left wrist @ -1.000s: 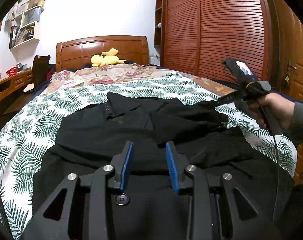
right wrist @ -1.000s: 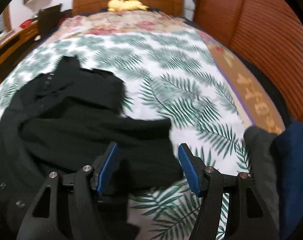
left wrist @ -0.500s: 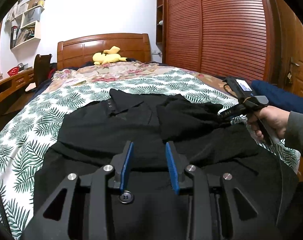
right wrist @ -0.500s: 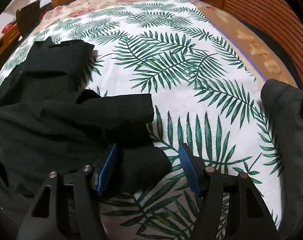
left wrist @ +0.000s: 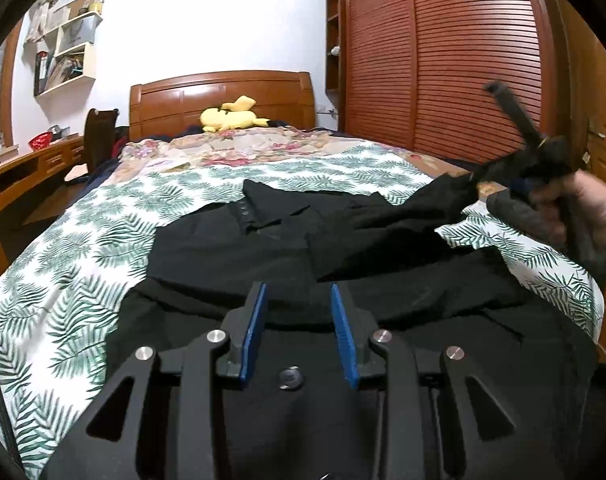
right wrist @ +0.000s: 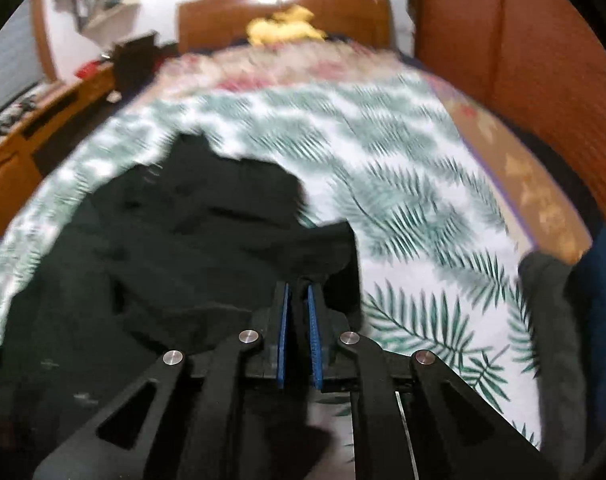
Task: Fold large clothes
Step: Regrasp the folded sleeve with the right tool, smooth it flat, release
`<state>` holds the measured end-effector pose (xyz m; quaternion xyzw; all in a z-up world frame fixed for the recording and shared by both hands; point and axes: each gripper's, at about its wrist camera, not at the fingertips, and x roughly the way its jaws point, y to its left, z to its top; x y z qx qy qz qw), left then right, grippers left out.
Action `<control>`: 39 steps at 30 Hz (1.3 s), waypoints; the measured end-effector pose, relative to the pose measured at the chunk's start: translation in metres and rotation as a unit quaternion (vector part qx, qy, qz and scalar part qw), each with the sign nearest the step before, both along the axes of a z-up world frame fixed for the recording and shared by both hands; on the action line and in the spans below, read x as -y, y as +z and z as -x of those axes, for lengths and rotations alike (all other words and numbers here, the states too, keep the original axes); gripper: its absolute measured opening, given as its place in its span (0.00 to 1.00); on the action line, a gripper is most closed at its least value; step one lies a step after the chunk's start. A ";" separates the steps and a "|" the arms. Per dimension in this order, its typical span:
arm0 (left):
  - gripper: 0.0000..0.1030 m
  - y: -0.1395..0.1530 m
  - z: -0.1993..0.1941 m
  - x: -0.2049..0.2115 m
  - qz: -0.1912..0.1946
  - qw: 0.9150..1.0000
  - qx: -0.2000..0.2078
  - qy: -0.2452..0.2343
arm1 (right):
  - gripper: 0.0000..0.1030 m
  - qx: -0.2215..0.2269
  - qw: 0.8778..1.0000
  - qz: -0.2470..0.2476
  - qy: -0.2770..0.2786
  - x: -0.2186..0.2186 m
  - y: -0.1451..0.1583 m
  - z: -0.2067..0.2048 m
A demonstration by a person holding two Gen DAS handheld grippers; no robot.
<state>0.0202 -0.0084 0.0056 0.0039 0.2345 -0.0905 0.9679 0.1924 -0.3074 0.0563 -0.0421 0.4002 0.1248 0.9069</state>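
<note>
On the palm-leaf-print bedspread (left wrist: pixel 83 240) (wooden headboard (left wrist: pixel 223 100) beyond), black collared shirt (left wrist: pixel 243 256); right gripper (right wrist: pixel 299 300) clamped on its sleeve; left gripper (left wrist: pixel 299 304) part-open above.

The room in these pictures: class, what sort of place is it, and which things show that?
Most likely a home bedroom: a bed with a wooden headboard, a yellow plush toy at its head, and a louvred wardrobe alongside.

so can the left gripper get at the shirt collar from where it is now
Probably yes. The left gripper hangs over the black shirt with nothing between its open jaws, and the collar lies flat ahead with only cloth between. The right gripper, shut on the sleeve, is off to the side.
</note>
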 end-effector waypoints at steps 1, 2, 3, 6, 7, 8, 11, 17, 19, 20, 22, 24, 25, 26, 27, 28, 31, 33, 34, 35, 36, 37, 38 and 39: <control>0.31 0.001 0.003 -0.004 0.001 1.000 0.001 0.004 | 0.07 0.012 1.000 -0.003 0.013 -0.011 0.014 0.009; 0.31 0.002 0.005 -0.009 0.004 1.000 0.003 0.008 | 0.07 0.020 0.999 -0.007 0.025 -0.021 0.024 0.016; 0.31 0.004 0.007 -0.013 0.006 1.000 0.004 0.011 | 0.07 0.026 0.999 -0.009 0.034 -0.028 0.032 0.019; 0.31 0.008 0.016 -0.027 0.012 1.000 0.009 0.021 | 0.07 0.046 0.996 -0.015 0.076 -0.070 0.056 0.048; 0.31 0.010 0.019 -0.030 0.013 1.000 0.010 0.024 | 0.07 0.048 0.995 -0.017 0.090 -0.082 0.061 0.057; 0.31 0.012 0.022 -0.034 0.014 0.999 0.012 0.027 | 0.06 0.050 0.993 -0.016 0.102 -0.094 0.064 0.066; 0.31 0.015 0.030 -0.042 0.015 0.999 0.016 0.034 | 0.07 0.052 0.988 -0.012 0.145 -0.132 0.069 0.095; 0.31 0.016 0.046 -0.054 0.007 0.999 0.019 0.039 | 0.07 0.031 0.979 -0.012 0.200 -0.180 0.066 0.136; 0.31 0.016 0.051 -0.059 0.003 0.999 0.019 0.039 | 0.10 0.023 0.978 -0.019 0.208 -0.187 0.066 0.147; 0.31 0.015 0.053 -0.063 0.003 0.999 0.017 0.039 | 0.11 0.022 0.977 -0.020 0.211 -0.190 0.066 0.152; 0.31 0.012 0.056 -0.069 0.007 0.999 0.011 0.038 | 0.11 0.021 0.975 -0.022 0.221 -0.194 0.065 0.161; 0.31 0.011 0.059 -0.076 0.012 0.999 0.007 0.038 | 0.11 0.020 0.976 -0.019 0.216 -0.194 0.063 0.164; 0.31 0.010 0.061 -0.079 0.013 0.999 0.006 0.039 | 0.11 0.017 0.977 -0.018 0.210 -0.192 0.061 0.165; 0.31 0.010 0.063 -0.083 0.012 0.999 0.005 0.041 | 0.14 0.012 0.978 -0.021 0.206 -0.190 0.059 0.166; 0.31 0.010 0.065 -0.085 0.012 0.999 0.006 0.042 | 0.16 0.011 0.979 -0.021 0.205 -0.191 0.059 0.166; 0.31 0.010 0.068 -0.088 0.012 0.999 0.007 0.042 | 0.17 0.012 0.979 -0.019 0.201 -0.191 0.058 0.168; 0.31 0.010 0.072 -0.092 0.011 0.999 0.007 0.042 | 0.37 0.011 0.981 -0.020 0.192 -0.189 0.055 0.174; 0.31 0.009 0.075 -0.091 0.009 0.999 0.005 0.039 | 0.41 0.015 0.981 -0.020 0.191 -0.189 0.054 0.178; 0.31 0.009 0.076 -0.090 0.007 0.999 0.004 0.037 | 0.41 0.017 0.981 -0.018 0.191 -0.188 0.054 0.180; 0.31 0.008 0.077 -0.088 0.006 0.999 0.003 0.035 | 0.41 0.018 0.982 -0.016 0.189 -0.186 0.053 0.181; 0.31 0.008 0.078 -0.086 0.005 0.999 0.003 0.033 | 0.41 0.018 0.982 -0.015 0.187 -0.185 0.052 0.181; 0.31 0.008 0.079 -0.083 0.004 1.000 0.002 0.028 | 0.41 0.019 0.982 -0.015 0.186 -0.182 0.051 0.182; 0.31 0.008 0.080 -0.080 0.003 1.000 0.003 0.025 | 0.41 0.020 0.983 -0.013 0.183 -0.180 0.050 0.181; 0.31 0.008 0.082 -0.077 0.003 1.000 0.003 0.022 | 0.41 0.022 0.983 -0.009 0.181 -0.177 0.049 0.181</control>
